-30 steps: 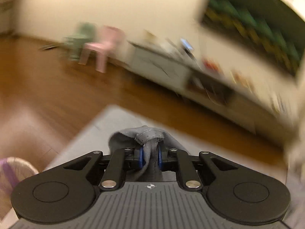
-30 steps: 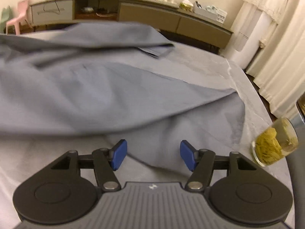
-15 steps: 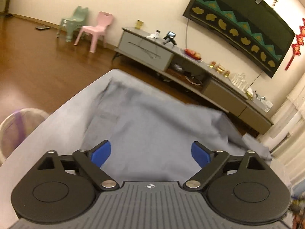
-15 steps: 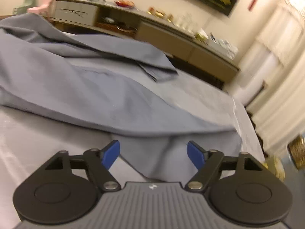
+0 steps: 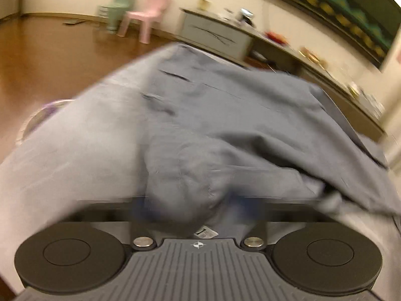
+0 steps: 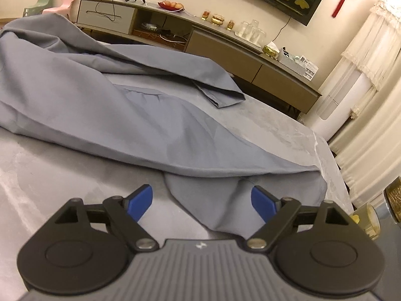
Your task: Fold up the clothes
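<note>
Closing left gripper [image 5: 193,208] on garment [image 5: 225,125], earlier open.

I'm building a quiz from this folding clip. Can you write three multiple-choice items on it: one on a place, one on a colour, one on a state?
1. Where does the pink chair stand?
A. on the table
B. on the floor beside the green chair
C. under the cabinet

2. What colour is the garment?
A. grey-blue
B. red
C. white

3. How is the right gripper?
A. clamped on the garment
B. holding a glass
C. open, its jaws opening with cloth lying between them

Answers:
1 B: both chairs stand by the far wall.
2 A: the cloth is grey-blue in both views.
3 C: the blue pads stand wide apart, clear of the cloth.
</note>
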A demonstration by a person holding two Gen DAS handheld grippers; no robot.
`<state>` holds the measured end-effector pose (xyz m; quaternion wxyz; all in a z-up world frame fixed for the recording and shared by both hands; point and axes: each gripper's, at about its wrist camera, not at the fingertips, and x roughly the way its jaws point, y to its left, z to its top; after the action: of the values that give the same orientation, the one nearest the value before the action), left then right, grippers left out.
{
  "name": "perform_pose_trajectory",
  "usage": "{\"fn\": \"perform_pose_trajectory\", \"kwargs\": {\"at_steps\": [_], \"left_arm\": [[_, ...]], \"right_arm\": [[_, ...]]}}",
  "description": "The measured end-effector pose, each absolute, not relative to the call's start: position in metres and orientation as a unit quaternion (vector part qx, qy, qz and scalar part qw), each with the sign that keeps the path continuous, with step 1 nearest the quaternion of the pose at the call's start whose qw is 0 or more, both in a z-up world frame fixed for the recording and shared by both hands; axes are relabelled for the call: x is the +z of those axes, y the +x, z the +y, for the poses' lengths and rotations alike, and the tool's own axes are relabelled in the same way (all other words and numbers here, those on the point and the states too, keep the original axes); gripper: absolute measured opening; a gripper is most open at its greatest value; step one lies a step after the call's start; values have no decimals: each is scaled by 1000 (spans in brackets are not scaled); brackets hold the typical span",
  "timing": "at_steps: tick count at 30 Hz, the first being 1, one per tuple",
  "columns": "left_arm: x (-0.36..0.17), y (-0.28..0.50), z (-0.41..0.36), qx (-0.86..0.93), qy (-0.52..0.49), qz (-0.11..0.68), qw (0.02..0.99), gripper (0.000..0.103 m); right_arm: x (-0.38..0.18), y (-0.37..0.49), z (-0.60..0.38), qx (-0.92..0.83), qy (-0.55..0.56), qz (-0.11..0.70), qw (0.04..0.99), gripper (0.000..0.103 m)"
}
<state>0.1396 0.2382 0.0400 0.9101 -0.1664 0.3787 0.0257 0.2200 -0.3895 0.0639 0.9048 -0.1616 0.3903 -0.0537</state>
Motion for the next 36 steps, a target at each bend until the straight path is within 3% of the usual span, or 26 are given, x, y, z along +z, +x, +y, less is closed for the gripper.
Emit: {"fn": "perform_pose_trajectory", "kwargs": {"at_steps": [2, 6, 10, 19, 22, 24, 25, 26, 27, 28, 30, 31, 32, 33, 34, 36], "left_arm": [[74, 145, 244, -12, -187, 321, 928, 4], [156, 146, 294, -14, -278, 171, 945, 4], [167, 183, 332, 88, -269, 184, 941, 4], [66, 197, 335, 95, -306, 255, 913, 4], [60, 213, 331, 75, -286, 276, 914, 4], [65, 220, 329, 72, -256, 271, 925, 4], [64, 220, 333, 71, -264, 270, 923, 4], [63, 221, 336, 71, -272, 269, 921, 4], [62, 221, 339, 70, -281, 268, 919, 4], [61, 219, 341, 71, -288, 265, 917, 4], [64, 214, 344, 72, -290, 259, 918, 4], [67, 213, 347, 72, -290, 256, 919, 4], [69, 211, 348, 72, -289, 254, 920, 5], [69, 211, 349, 72, -287, 253, 921, 5], [70, 213, 349, 71, -284, 254, 922, 5], [69, 216, 348, 71, -273, 260, 923, 5]], "right_arm": [[67, 219, -393, -52, -152, 386, 908, 88], [78, 216, -416, -73, -106, 379, 916, 88], [83, 214, -444, -116, -94, 374, 915, 89], [73, 211, -485, -131, -54, 414, 899, 93], [59, 210, -485, -113, -55, 441, 888, 97], [49, 210, -483, -103, -66, 458, 880, 83], [49, 212, -483, -93, -58, 459, 882, 66], [48, 214, -483, -85, -48, 460, 883, 30], [50, 217, -486, -82, -25, 464, 882, 15], [52, 218, -487, -82, -10, 461, 884, 12], [59, 216, -482, -80, -22, 438, 895, 17], [63, 214, -477, -81, -34, 424, 901, 35], [66, 212, -472, -82, -49, 410, 907, 69], [66, 211, -464, -78, -79, 403, 909, 81], [64, 210, -455, -75, -111, 396, 908, 85], [50, 213, -436, -66, -184, 399, 896, 85]]}}
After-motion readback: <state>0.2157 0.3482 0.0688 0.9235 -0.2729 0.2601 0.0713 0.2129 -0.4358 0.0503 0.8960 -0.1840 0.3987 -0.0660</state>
